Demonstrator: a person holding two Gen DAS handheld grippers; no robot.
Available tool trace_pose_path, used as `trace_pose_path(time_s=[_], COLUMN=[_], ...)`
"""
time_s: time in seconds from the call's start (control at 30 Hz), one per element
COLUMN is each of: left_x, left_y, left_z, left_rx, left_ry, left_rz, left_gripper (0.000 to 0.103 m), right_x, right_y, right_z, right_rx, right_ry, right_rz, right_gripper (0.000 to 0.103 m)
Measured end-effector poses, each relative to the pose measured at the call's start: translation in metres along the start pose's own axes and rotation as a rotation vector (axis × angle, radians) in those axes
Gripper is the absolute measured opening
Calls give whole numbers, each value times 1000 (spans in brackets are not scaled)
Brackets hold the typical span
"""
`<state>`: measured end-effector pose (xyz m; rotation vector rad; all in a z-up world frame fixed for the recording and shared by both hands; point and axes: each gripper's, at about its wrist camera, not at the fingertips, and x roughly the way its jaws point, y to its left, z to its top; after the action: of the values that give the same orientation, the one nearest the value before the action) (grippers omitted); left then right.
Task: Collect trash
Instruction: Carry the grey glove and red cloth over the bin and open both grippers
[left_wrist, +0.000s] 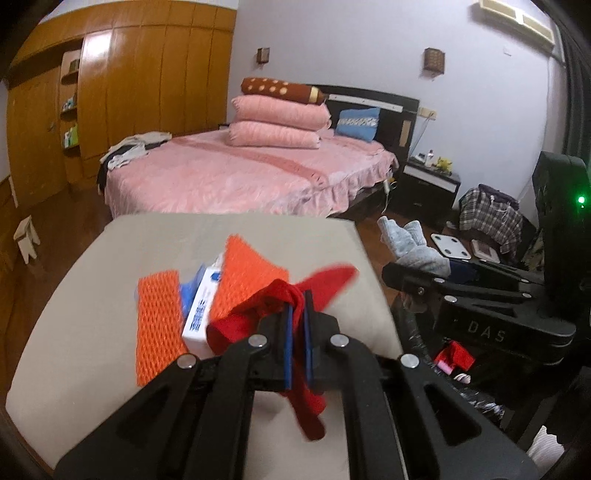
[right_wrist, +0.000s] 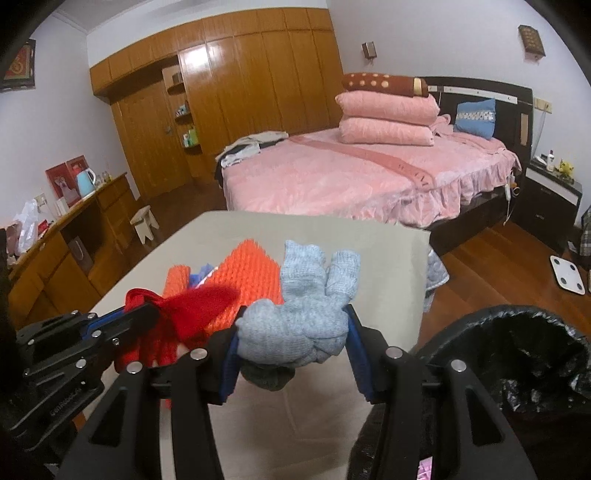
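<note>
Both grippers are loaded and lifted clear of the beige table (right_wrist: 388, 251), so the step in hand looks like the carry to the bin. The left gripper (left_wrist: 297, 295) is clamped tight on a red ribbon (left_wrist: 280, 291), whose loose ends hang down between its arms. The right gripper (right_wrist: 291, 332) is closed on a balled grey knitted cloth (right_wrist: 306, 306), its blue pads pressing either side. The black-lined bin (right_wrist: 517, 354) stands just off the table's right edge, below the right gripper; the next move, I'd judge, is to swing each load over its mouth and let go, ribbon tails included. Left near the table's middle are two pieces of orange foam netting (left_wrist: 159, 321) and a white box (left_wrist: 201, 314) between them, its blue print too blurred to read. The right gripper's body reads "DAS".
</note>
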<state>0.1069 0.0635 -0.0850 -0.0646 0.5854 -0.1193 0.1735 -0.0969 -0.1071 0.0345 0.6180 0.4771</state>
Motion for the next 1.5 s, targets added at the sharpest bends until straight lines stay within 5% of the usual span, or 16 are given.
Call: trace_pose_path(time_s=[0.77,1.37,1.47,1.5], left_x=[-6,19,31,36], left_y=[-76,-185,-205,-209], left_z=[32,33,28,25], left_rx=[93,227,247,245], left_ry=[-76,-57,-19,0], left_rz=[-160,-390,-436,-448], left_gripper=[4,4,12,25], right_x=[-81,-145,-151,-151], right_y=[-48,-146,-161,-165], right_z=[7,-21,-29,-31], right_rx=[22,121,135,138], right_ry=[-107,-112,-106,-102], right_rz=[-118,-335,-384,-391], right_gripper=[50,50,52,53])
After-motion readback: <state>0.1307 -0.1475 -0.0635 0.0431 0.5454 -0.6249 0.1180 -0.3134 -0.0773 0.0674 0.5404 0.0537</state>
